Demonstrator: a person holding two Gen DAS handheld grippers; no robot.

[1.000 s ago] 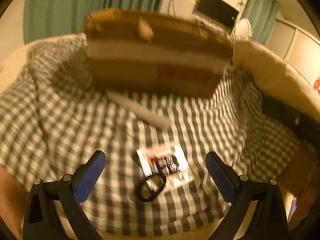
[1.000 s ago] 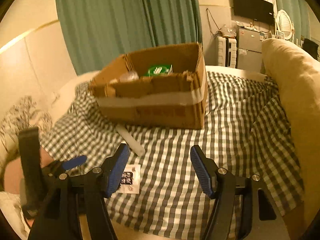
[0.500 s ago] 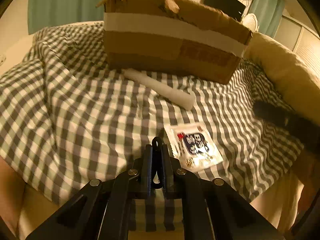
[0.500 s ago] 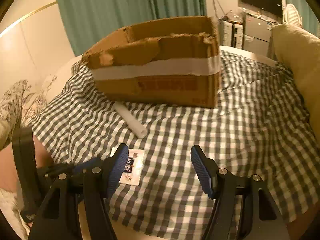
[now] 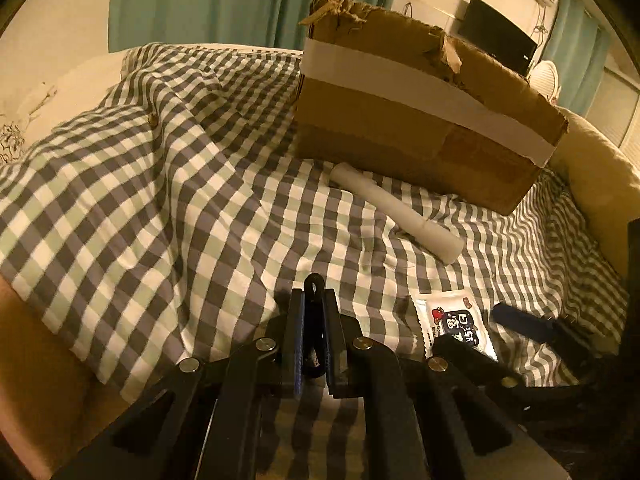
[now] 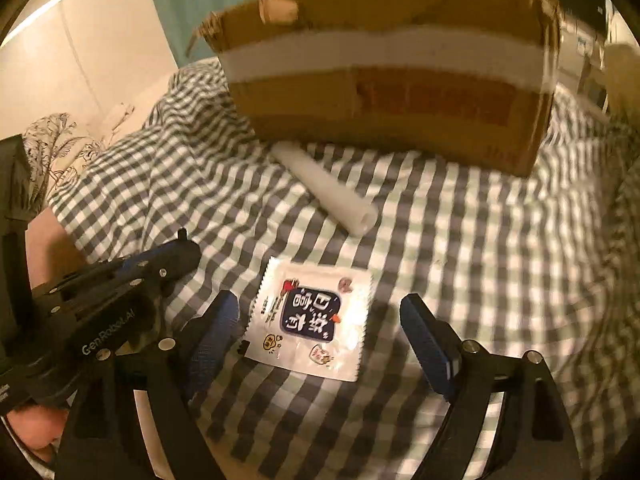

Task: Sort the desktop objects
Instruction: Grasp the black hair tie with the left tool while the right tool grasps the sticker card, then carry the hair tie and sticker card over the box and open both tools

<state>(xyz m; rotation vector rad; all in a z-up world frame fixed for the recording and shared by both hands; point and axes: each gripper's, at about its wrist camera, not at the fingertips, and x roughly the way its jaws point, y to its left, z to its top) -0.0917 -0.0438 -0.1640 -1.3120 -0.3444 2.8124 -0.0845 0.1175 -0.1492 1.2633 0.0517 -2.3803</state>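
Room: teal curtains (image 5: 256, 0) behind the bed, cream wall to their left, dark wall-mounted screen (image 5: 496, 42) at upper right, tan cushion (image 5: 600, 172) along the bed's right edge.

Surface: bed under a grey-and-white checked cloth (image 5: 168, 184), rumpled into folds toward the far left corner, draped over the near edge.

Cardboard box (image 5: 420, 120) toward the far side of the cloth, torn rim, pale tape band round its wall. Contents not visible from either wrist view.

White tube (image 5: 396, 212) on the cloth, far end just beside the box's near wall, lying diagonally with its open end pointing toward the near right.

Snack packet (image 6: 312, 320) flat on the cloth near the near edge, apart from the tube, printed face up, dark label in the middle.

Right gripper (image 6: 320, 332) low over the packet, jaws opening; packet directly between the blue pads (image 6: 428, 344), neither pad pressing on it, left pad close to its left edge.

Left gripper (image 5: 314, 320) just left of the packet, jaws pressed together on a small black ring-shaped item (image 5: 315, 286) whose loop pokes out beyond the tips. Exact nature of item not legible. In the right wrist view, same gripper visible at lower left, tips over the cloth.
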